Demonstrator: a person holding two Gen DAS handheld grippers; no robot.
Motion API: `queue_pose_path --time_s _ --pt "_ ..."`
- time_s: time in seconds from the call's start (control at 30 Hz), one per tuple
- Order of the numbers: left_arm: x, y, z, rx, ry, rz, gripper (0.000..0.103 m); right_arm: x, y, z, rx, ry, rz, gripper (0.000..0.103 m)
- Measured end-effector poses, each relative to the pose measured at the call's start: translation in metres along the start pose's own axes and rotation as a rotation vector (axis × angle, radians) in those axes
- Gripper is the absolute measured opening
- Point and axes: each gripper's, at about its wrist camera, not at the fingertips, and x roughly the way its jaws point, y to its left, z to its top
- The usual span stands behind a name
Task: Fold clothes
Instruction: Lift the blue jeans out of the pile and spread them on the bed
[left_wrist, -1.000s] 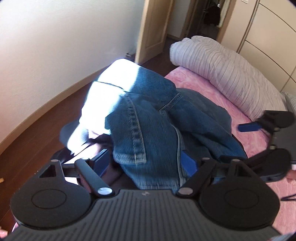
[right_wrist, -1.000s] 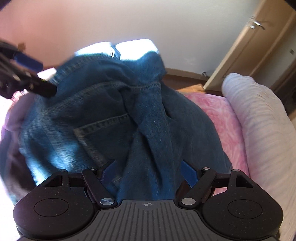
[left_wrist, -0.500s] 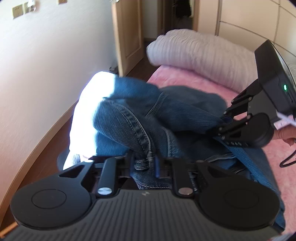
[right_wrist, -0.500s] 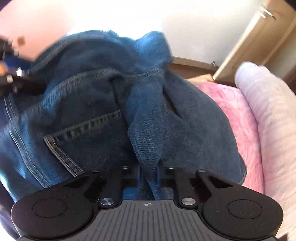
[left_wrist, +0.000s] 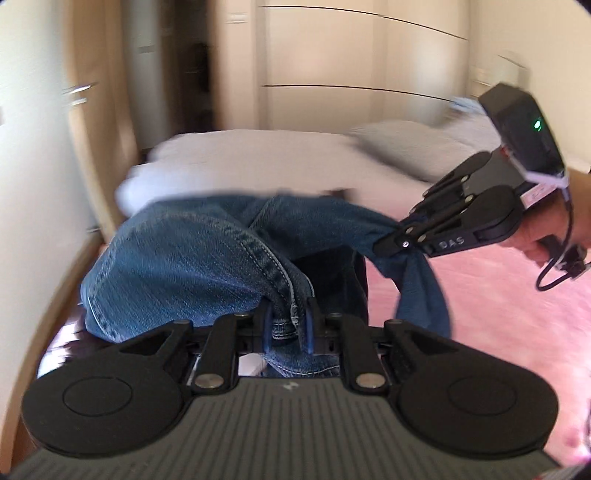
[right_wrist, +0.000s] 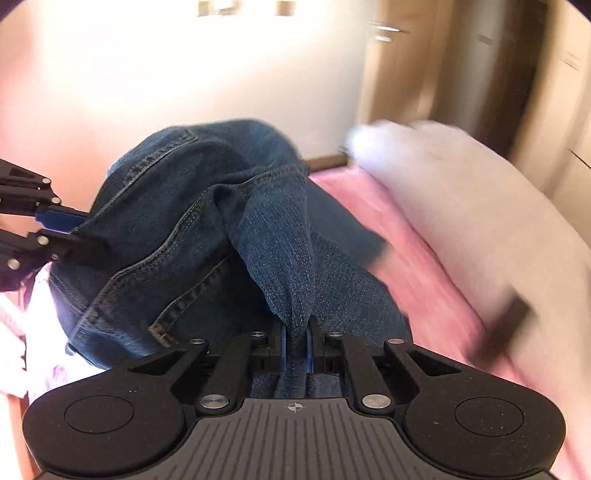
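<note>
While both grippers pinch separate bunches of denim, the jeans (left_wrist: 192, 266) hang mid-frame above the pink bed (left_wrist: 498, 314). Left gripper (left_wrist: 289, 325) clamps a seamed edge; right gripper (right_wrist: 294, 341) clamps a fold, likely to spread the garment for folding.

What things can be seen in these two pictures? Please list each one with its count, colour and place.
jeans: one pair, blue denim, bunched and held up over the bed between both grippers.
bed cover: one, pink, under the jeans.
duvet: one, pale grey, heaped at the far side of the bed; blurred.
door: one, light wood, past the bed's far end.
wardrobe: one, cream, behind the bed.
left gripper: one, black with blue pads, shut on a stitched edge of the jeans.
right gripper: one, black with blue pads, shut on a fold of the jeans.
</note>
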Motion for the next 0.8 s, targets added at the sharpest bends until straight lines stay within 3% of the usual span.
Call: queue_pose_path --time_s 0.2,0.43,0.53,0.63,0.8 --pt "0.002 -0.179 0.013 0.133 0.06 -0.215 0.013 -0.141 -0.051 -0.152 0.309 0.034 -0.121 0.009" --pt "0.003 -0.355 0.016 0.13 0.113 -0.503 0.013 -0.309 -0.092 -0.302 0.51 0.04 -0.335 0.009" --pt "-0.001 -0.402 0.02 0.155 0.138 -0.6 0.013 -0.373 -0.108 -0.34 0.577 0.041 -0.414 0.009" --pt "-0.001 -0.43 0.019 0.179 0.172 -0.64 0.013 -0.408 -0.12 -0.359 0.625 0.038 -0.445 0.009" --pt "0.05 -0.449 0.031 0.139 0.273 -0.662 0.014 -0.392 -0.148 -0.384 0.672 0.068 -0.456 0.01"
